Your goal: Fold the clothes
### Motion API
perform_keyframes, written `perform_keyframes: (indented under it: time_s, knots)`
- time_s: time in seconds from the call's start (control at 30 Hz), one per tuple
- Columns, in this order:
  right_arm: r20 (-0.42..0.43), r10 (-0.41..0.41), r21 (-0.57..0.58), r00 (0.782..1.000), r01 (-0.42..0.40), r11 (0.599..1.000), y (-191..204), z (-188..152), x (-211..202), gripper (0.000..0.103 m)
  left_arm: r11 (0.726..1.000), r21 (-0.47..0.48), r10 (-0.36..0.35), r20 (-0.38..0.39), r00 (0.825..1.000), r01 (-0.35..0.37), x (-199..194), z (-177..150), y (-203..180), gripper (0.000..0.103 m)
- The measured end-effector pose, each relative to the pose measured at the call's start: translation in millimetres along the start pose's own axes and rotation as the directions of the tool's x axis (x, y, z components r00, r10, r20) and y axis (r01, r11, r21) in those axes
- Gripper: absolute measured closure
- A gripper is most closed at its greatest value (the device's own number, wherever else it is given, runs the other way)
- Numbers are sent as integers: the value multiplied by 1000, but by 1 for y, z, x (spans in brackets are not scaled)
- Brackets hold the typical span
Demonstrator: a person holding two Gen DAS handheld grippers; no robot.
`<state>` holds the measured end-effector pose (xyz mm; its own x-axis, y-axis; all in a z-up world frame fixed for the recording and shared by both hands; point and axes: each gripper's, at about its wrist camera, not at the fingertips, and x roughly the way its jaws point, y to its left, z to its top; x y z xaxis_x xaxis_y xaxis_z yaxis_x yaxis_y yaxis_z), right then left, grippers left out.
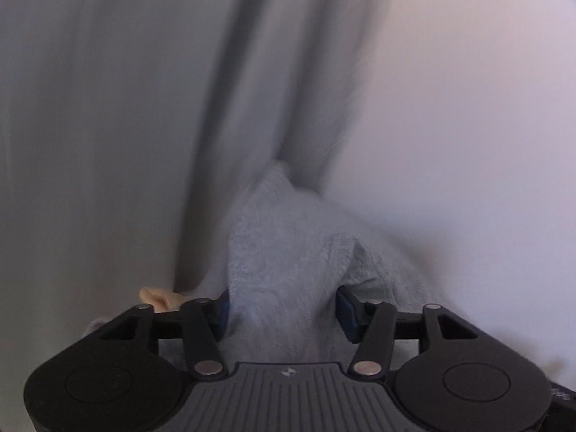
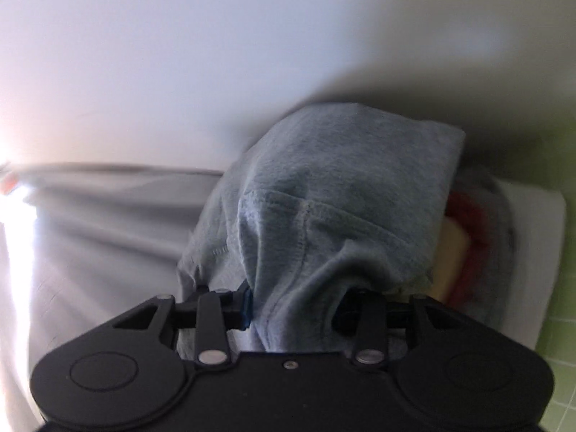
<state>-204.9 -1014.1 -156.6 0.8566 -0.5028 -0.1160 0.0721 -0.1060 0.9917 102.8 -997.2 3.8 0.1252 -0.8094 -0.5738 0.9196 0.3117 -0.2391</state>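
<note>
Between the two grippers the grey garment [image 2: 324,194] hung stretched, left gripper [image 1: 282,311] and right gripper [image 2: 293,304] each pinching one end.

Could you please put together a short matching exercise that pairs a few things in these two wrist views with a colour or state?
Things:
1. left gripper
2. grey garment
3. mat
4. red item

Descriptions:
A. green, with a grid, at the right edge
B. half hidden behind the bunched cloth
C. pinched by both grippers
D. fingers closed on a fold of cloth

Pairs: 1-D, 2-C, 3-A, 4-B
</note>
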Motion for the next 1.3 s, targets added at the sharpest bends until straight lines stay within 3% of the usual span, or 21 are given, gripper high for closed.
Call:
perform_keyframes:
  time_s: [0.03, 0.07, 0.2, 0.4, 0.53, 0.67, 0.8, 0.93, 0.97, 1.13, 1.3]
  knots:
    - [2, 22, 73, 1000, -22, 997, -16, 2, 7, 57, 998, -55, -12, -2, 1000, 12, 12, -8, 13, 19]
    - [5, 43, 146, 999, -43, 988, -32, 5, 14, 57, 993, -108, -41, 6, 999, 41, 19, -12, 23, 15]
    - [-16, 83, 83, 996, -82, 993, -41, 5, 28, 55, 949, -279, -137, 42, 990, 144, 45, -27, 60, 0]
    - [-4, 129, 192, 992, -126, 973, -55, 5, 31, 58, 959, -228, -158, 56, 986, 166, 66, -19, 50, 0]
    - [4, 88, 151, 996, -87, 985, -51, 9, 23, 60, 943, -286, -160, 65, 985, 172, 61, -28, 54, 0]
    - [-2, 77, 198, 997, -75, 977, -54, 4, 22, 59, 923, -343, -161, 74, 984, 177, 57, -37, 57, 0]
    - [-7, 40, 214, 999, -38, 976, -50, -4, 17, 55, 935, -338, -94, 64, 994, 110, 27, -48, 52, 0]
    - [-22, -107, 179, 994, 109, 978, -48, -5, 2, 28, 944, -330, -6, 50, 999, 22, -12, -74, 44, 0]
    - [-30, -134, 171, 991, 137, 976, -48, -6, -3, 28, 945, -328, 16, 47, 999, 0, -22, -80, 42, 0]
    - [-92, -287, 74, 954, 294, 953, -38, -11, -24, 13, 943, -316, 126, 31, 992, -109, -71, -112, 32, 0]
    - [-134, -349, -47, 928, 346, 937, -23, -27, -66, 1, 929, -321, 199, 19, 980, -182, -125, -154, 18, 0]
